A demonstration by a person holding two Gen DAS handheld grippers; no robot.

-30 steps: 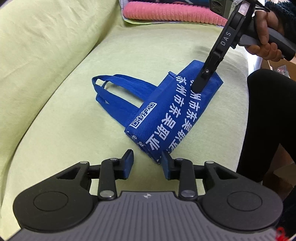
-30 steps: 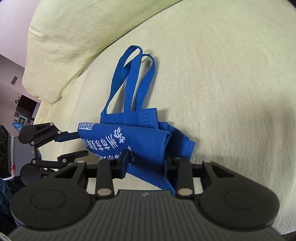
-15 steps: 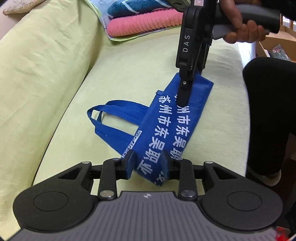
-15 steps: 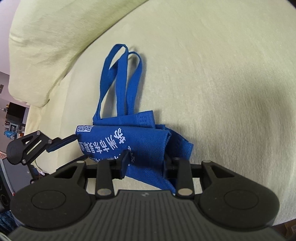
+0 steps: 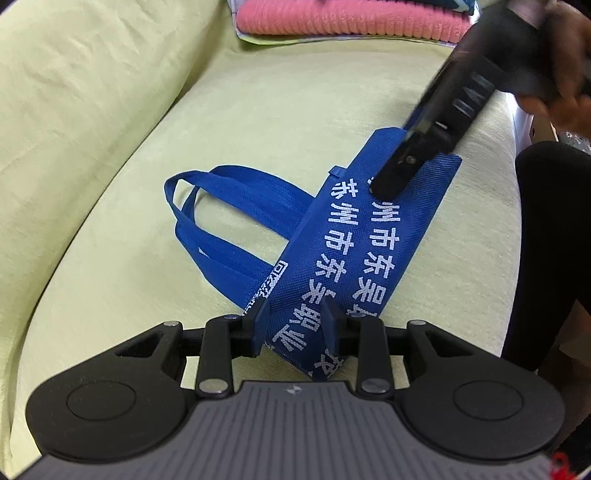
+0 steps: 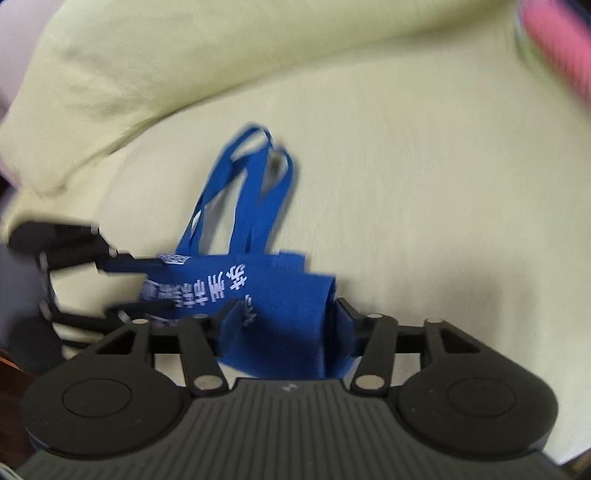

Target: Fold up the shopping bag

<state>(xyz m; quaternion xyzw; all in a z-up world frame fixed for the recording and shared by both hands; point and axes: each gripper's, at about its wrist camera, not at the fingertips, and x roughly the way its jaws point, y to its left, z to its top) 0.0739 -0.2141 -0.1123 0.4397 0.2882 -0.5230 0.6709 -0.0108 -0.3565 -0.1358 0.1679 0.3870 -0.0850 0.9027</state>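
Here we clamp the folded shopping bag [image 5: 354, 236] at frame centre, left gripper [image 5: 294, 321] and right gripper [image 6: 286, 321] each gripping one end above the sofa [image 5: 258, 110].

shopping bag [image 5: 354, 236]: royal blue woven cloth, white printed characters in two rows; white qr patch at 7 o'clock
handles [image 5: 221, 206]: same blue
grippers [image 5: 293, 325]: black; grey ribbed base
sofa [image 5: 110, 147]: pale yellow-green
knit [image 5: 347, 18]: pink, ribbed, 12 o'clock
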